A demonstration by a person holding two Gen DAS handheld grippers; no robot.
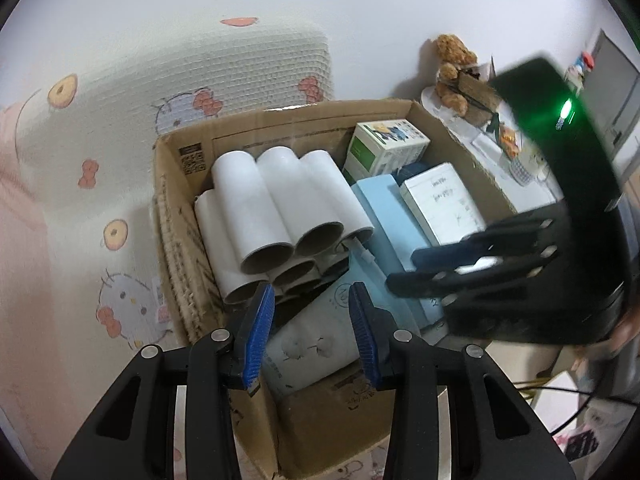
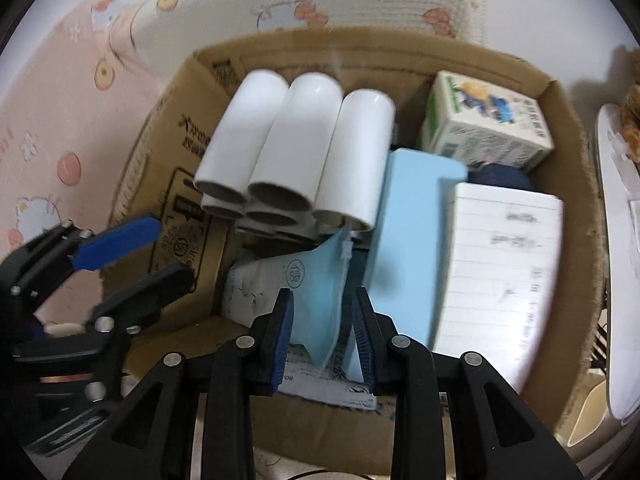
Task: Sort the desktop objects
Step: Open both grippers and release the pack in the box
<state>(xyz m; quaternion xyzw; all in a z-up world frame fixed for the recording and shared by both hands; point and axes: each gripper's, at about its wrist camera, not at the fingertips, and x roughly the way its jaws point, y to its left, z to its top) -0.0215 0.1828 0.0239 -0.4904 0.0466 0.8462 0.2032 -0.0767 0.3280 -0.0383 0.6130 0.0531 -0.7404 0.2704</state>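
I look down into the cardboard box [image 2: 168, 168]: white rolls [image 2: 296, 148] toward its far-left corner, notebook [image 2: 500, 272] along its right wall. My right gripper [image 2: 324, 336] is pinched onto the pale blue pouch [image 2: 320, 292]; I should lift it straight and slowly. The left gripper [image 1: 312, 332] hangs half-open, empty. Only the left view shows the teddy bear [image 1: 454, 68].

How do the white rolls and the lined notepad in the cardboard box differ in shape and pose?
The white rolls are round hollow tubes, stacked in a bundle at the box's left side. The lined notepad is a flat rectangular block, alone at the right side. The rolls are plain; the notepad carries ruled lines and handwriting. Both are white and lie inside the cardboard box.
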